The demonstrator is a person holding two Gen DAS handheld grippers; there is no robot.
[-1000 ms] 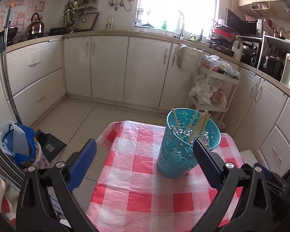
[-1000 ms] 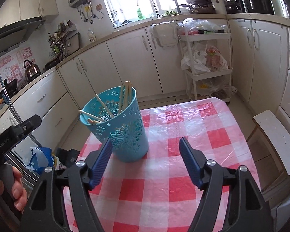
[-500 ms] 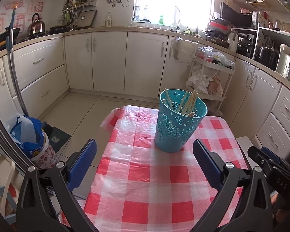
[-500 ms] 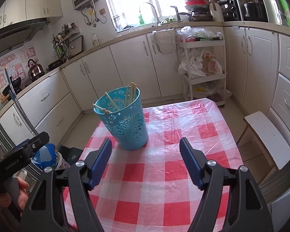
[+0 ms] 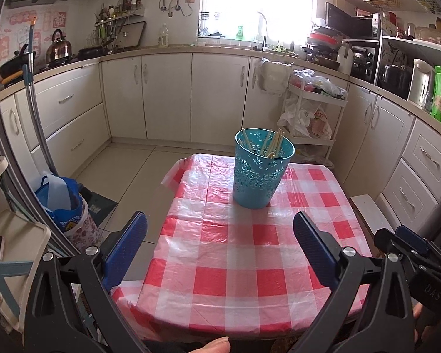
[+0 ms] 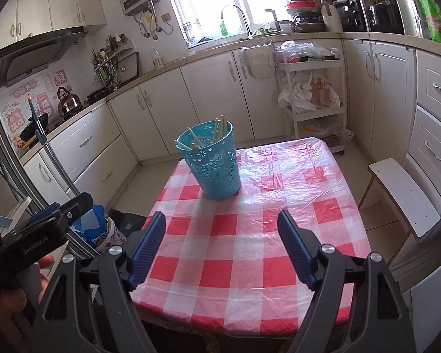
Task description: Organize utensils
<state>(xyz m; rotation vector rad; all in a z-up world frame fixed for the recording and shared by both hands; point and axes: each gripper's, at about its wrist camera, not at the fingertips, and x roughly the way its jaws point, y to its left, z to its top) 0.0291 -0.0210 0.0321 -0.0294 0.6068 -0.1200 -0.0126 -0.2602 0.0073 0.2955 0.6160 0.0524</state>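
A teal perforated utensil holder (image 5: pixel 261 173) stands upright on the far part of a small table with a red and white checked cover (image 5: pixel 250 253). Several wooden chopsticks (image 5: pixel 272 145) stand inside it. It also shows in the right wrist view (image 6: pixel 213 166) with the chopsticks (image 6: pixel 219 131). My left gripper (image 5: pixel 220 229) is open and empty, held back over the table's near edge. My right gripper (image 6: pixel 222 229) is open and empty, also well short of the holder. The right gripper's body shows at the left view's lower right (image 5: pixel 411 259).
White kitchen cabinets (image 5: pixel 167 94) line the walls. A white trolley with bags (image 5: pixel 311 111) stands behind the table. A white stool (image 6: pixel 402 197) is right of the table. A blue bag (image 5: pixel 61 200) sits on the floor at left.
Both grippers have pulled back and up from the holder, which now looks smaller and farther away. More of the table shows. Both stay open and empty.
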